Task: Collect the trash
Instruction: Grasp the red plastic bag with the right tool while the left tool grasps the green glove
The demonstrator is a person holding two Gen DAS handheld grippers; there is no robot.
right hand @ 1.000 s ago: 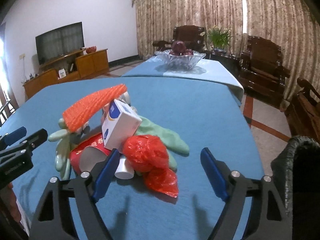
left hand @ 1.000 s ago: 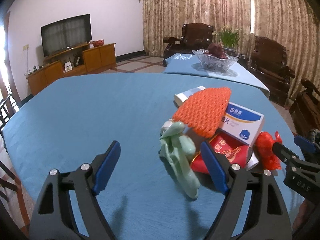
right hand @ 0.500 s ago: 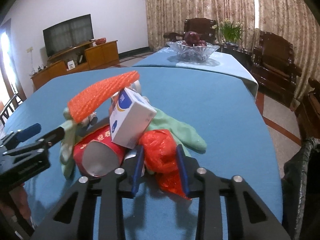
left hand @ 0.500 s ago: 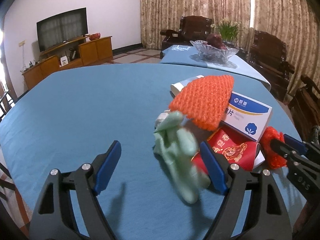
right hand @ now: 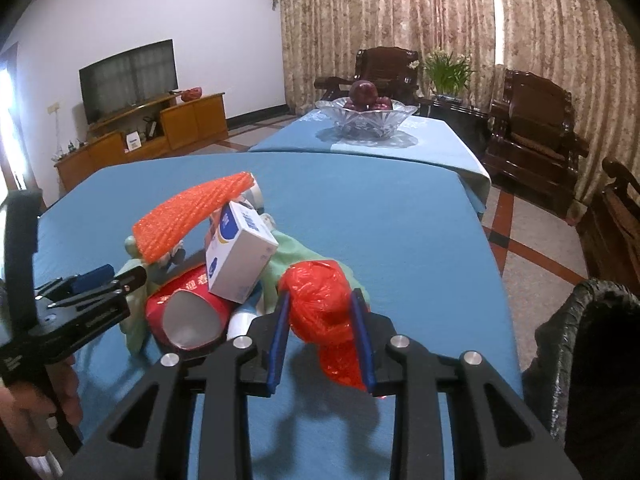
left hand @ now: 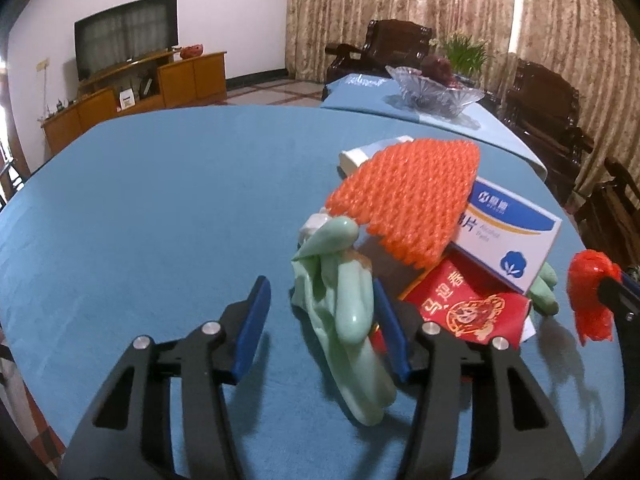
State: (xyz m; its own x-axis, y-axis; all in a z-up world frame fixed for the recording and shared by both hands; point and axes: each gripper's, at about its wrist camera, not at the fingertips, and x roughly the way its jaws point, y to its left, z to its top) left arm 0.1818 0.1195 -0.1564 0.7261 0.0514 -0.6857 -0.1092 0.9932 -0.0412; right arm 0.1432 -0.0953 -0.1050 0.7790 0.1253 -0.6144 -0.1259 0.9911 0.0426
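This is a home living room. A flat television (right hand: 129,80) stands on a long wooden cabinet (right hand: 140,136) against the white wall. Heavy patterned curtains (right hand: 400,12) cover the windows, with carved dark wooden armchairs (right hand: 536,120) in front of them. A glass fruit bowl (right hand: 366,118) sits on a blue-covered table (right hand: 400,216), beside a potted plant (right hand: 447,72).

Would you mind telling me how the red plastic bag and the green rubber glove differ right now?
The red plastic bag is crumpled into a ball, while the green rubber glove is long and limp. The bag is clamped in the right gripper and lifted off the cloth; the glove lies on the blue tablecloth between the left gripper's open fingers, ungripped. Both are soft trash from the same pile.
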